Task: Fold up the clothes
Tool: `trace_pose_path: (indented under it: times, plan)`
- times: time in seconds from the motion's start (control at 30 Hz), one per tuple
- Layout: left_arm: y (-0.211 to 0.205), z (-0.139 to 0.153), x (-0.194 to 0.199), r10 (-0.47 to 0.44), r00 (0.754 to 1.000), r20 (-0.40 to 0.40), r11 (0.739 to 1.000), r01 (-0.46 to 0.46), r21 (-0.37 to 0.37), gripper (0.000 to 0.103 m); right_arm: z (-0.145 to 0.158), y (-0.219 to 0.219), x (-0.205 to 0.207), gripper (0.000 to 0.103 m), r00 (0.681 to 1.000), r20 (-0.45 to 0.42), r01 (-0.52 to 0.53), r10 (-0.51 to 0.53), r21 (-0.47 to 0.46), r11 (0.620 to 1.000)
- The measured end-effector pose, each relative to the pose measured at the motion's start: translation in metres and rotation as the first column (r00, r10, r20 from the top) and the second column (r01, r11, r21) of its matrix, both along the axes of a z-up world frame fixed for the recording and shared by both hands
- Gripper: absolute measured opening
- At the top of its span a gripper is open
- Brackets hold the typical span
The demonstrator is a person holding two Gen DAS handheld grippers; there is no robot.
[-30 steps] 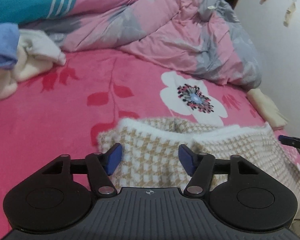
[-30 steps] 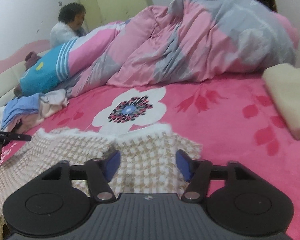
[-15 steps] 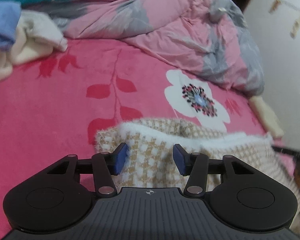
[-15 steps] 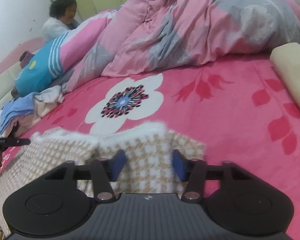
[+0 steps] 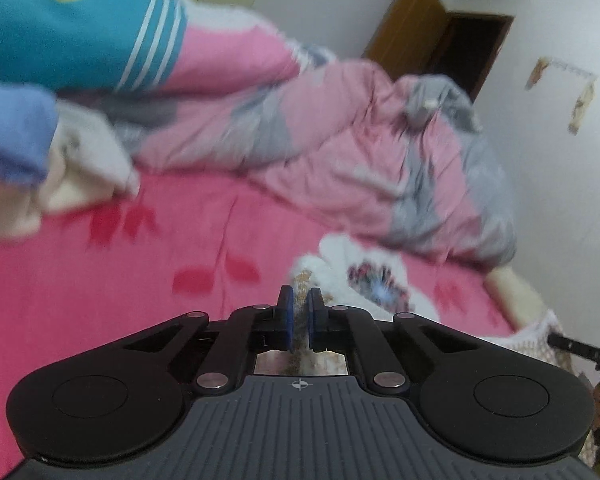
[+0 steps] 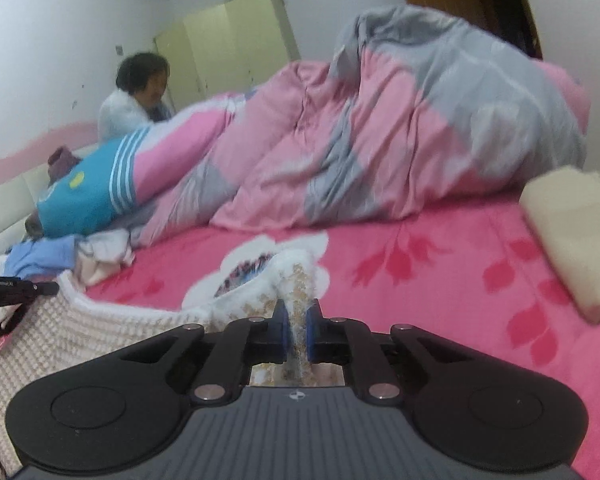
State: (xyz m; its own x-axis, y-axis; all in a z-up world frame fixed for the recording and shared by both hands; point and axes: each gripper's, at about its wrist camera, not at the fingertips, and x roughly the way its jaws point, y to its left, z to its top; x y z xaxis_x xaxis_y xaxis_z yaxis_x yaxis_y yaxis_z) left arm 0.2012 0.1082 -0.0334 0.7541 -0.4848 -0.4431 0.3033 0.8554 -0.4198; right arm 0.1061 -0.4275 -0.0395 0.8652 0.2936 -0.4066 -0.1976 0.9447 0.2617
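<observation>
Pinching the checked knit garment (image 6: 100, 320) at its white-trimmed edge, the left gripper (image 5: 299, 312) and right gripper (image 6: 297, 320) both clamp cloth above the pink bed (image 6: 440, 280); thin bites may slip, skewing the fold.

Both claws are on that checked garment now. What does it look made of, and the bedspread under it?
The checked garment looks like a thick, soft knit, tan-and-white houndstooth with a fuzzy white edge, probably fleece-lined. The bedspread looks like plush matte fleece, pink with printed red leaves; blur hides the pile.
</observation>
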Motion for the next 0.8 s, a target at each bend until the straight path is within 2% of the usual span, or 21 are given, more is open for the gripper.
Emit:
trace_pose_path:
  times: [0.07,0.23,0.4,0.47,0.5,0.53,0.57,0.6,0.63,0.7,0.73,0.8]
  plan:
    - [-0.004,-0.005,0.008,-0.002,1.000,-0.012,1.000,0.002,0.005,0.005,-0.005,-0.006,0.006,0.008,1.000,-0.014,0.016,-0.016,0.015,1.000]
    - [-0.014,-0.016,0.028,-0.005,0.999,-0.042,1.000,0.006,0.017,0.005,-0.048,-0.020,0.024,0.008,0.987,-0.151,0.066,-0.057,0.055,0.996]
    - [-0.023,-0.027,0.045,-0.006,0.997,-0.078,0.999,0.010,0.041,0.006,-0.042,-0.024,0.015,0.008,0.993,-0.101,0.070,-0.062,0.080,0.994]
    - [-0.029,-0.043,0.055,-0.008,0.986,-0.168,0.996,0.024,0.089,0.009,-0.054,-0.027,0.022,0.010,0.986,-0.151,0.079,-0.065,0.091,0.993]
    - [-0.031,-0.053,0.060,-0.011,0.976,-0.219,0.994,0.034,0.102,0.017,-0.060,-0.029,0.025,0.013,0.982,-0.176,0.087,-0.068,0.101,0.991]
    - [-0.027,-0.061,0.062,-0.009,0.970,-0.242,0.996,0.029,0.080,0.022,-0.066,-0.031,0.027,0.018,0.976,-0.202,0.100,-0.074,0.118,0.988]
    - [-0.023,-0.061,0.061,0.008,0.972,-0.236,0.998,0.007,0.063,0.031,-0.072,-0.034,0.029,0.019,0.970,-0.228,0.113,-0.080,0.134,0.985]
    - [-0.019,-0.054,0.055,0.030,0.978,-0.207,0.998,-0.018,0.057,0.035,-0.072,-0.036,0.027,0.023,0.967,-0.237,0.130,-0.096,0.136,0.982]
    - [-0.014,-0.047,0.050,0.052,0.983,-0.178,0.998,-0.043,0.050,0.035,-0.065,-0.037,0.021,0.033,0.967,-0.224,0.154,-0.125,0.120,0.981]
    - [-0.010,-0.026,0.035,0.079,0.990,-0.114,0.996,-0.072,0.057,0.038,-0.046,-0.033,0.007,0.039,0.969,-0.177,0.182,-0.171,0.042,0.982]
    - [-0.011,-0.014,0.026,0.079,0.993,-0.083,0.995,-0.073,0.066,0.039,-0.035,-0.030,0.000,0.039,0.970,-0.148,0.192,-0.191,-0.005,0.981]
    - [-0.025,0.007,0.012,-0.007,0.998,-0.064,0.999,0.010,0.039,0.045,-0.015,-0.012,-0.009,0.039,0.984,-0.104,0.137,-0.141,-0.049,0.989]
